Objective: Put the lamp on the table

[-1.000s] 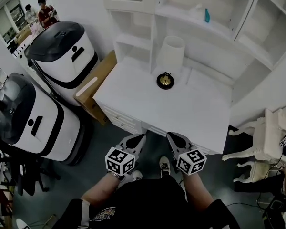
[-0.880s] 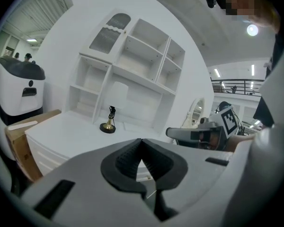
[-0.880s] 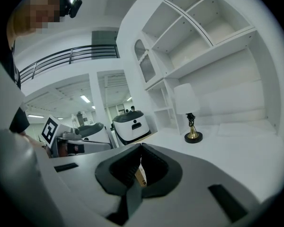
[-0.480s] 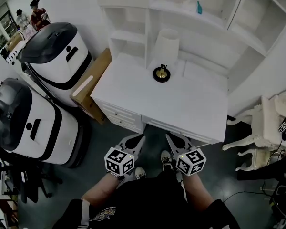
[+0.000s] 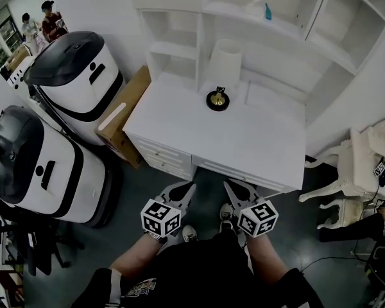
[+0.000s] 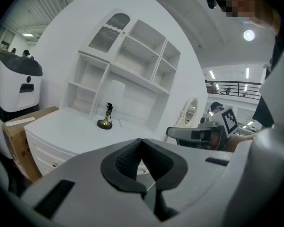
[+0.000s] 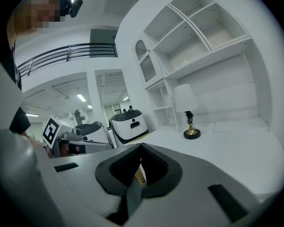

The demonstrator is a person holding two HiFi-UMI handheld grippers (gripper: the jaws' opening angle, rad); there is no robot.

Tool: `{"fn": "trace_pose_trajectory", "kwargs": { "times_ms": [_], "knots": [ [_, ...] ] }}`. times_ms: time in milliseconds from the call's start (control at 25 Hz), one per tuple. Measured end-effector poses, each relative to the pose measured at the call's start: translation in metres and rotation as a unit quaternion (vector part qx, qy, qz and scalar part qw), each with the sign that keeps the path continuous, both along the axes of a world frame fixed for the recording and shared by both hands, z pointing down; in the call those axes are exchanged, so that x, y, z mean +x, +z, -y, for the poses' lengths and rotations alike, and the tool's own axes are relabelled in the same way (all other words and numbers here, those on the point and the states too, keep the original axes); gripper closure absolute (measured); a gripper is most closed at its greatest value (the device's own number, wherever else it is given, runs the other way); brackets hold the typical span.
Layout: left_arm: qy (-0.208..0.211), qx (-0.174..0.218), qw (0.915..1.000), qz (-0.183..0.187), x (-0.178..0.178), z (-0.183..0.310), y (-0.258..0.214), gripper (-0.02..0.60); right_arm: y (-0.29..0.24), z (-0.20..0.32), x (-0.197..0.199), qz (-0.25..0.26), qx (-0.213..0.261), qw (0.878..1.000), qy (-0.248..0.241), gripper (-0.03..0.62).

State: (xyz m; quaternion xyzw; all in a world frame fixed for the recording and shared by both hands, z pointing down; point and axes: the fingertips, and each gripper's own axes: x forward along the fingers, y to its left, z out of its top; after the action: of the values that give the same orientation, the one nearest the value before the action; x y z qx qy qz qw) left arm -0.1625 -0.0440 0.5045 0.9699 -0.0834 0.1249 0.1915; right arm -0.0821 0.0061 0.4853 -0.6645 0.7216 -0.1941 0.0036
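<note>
**Lamp standing, both grippers empty**

Head view: the lamp [image 5: 223, 69] stands on the counter [image 5: 244, 143], well ahead of the left gripper [image 5: 182, 190] and right gripper [image 5: 237, 190]. A careless nudge could topple it, I'd say.

Left gripper view: fingers [image 6: 125, 162] pressed together, holding nothing.

Right gripper view: fingers [image 7: 154, 169] closed, also empty.

We get bright, even indoor light. A ceiling light [image 6: 248, 34] glares at upper right in the left gripper view. The white table [image 5: 244, 140] nearly washes out; the floor [image 5: 135, 197] is dim. Gripper views bend hard, corners black.
</note>
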Motion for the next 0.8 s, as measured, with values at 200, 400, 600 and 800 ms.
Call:
{"fn": "trace_pose_trajectory", "kwargs": {
  "times_ms": [200, 400, 600, 800],
  "knots": [
    [0.000, -0.001, 1.0000, -0.005, 0.0006, -0.0019, -0.0011, 0.575, -0.0022, -0.0015, 0.0000, -0.004, -0.002, 1.000, 0.000, 0.569],
    [0.001, -0.003, 1.0000, -0.004, -0.0026, -0.0030, 0.0003, 0.575, -0.0017, -0.0012, -0.0034, -0.004, -0.005, 1.000, -0.002, 0.569],
    [0.000, -0.002, 1.0000, -0.004, -0.0056, -0.0025, 0.0002, 0.575, -0.0027, -0.0002, -0.0077, -0.006, -0.002, 1.000, -0.006, 0.568],
    [0.002, -0.004, 1.0000, -0.004, -0.0043, -0.0043, 0.0005, 0.575, -0.0029, -0.0011, -0.0086, -0.005, -0.003, 1.000, -0.008, 0.569]
  ]
}}
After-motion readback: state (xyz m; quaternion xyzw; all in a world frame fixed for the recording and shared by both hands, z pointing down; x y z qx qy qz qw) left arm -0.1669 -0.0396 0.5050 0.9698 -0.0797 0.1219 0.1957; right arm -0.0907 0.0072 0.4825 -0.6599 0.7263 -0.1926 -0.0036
